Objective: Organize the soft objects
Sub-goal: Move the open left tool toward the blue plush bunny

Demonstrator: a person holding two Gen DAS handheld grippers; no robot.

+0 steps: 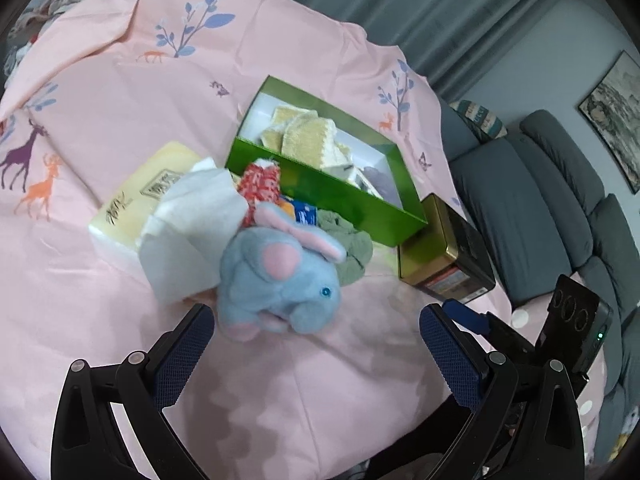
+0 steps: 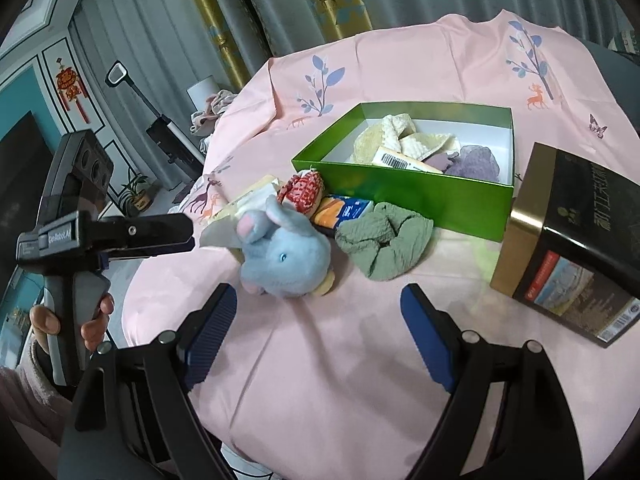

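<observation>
Left wrist view shows the left tool (image 1: 316, 340) spread wide and empty just short of a blue plush elephant (image 1: 276, 280) lying on the pink-clothed worktop (image 1: 320, 400), its body running across the gap, head toward the right finger. Right wrist view shows the right tool (image 2: 320, 320) equally wide and empty, the elephant (image 2: 286, 260) ahead and left of centre, so the left hand (image 2: 72, 324) seems better lined up. Behind it stands the open green box (image 2: 400, 196), already holding cloths.

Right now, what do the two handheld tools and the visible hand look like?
Both tools, left and right, have black linkage frames with silver pivot pins and blue textured pads. The left tool's black-and-grey handle bears white lettering. The hand gripping it wears a fuzzy pale pink sleeve.
</observation>
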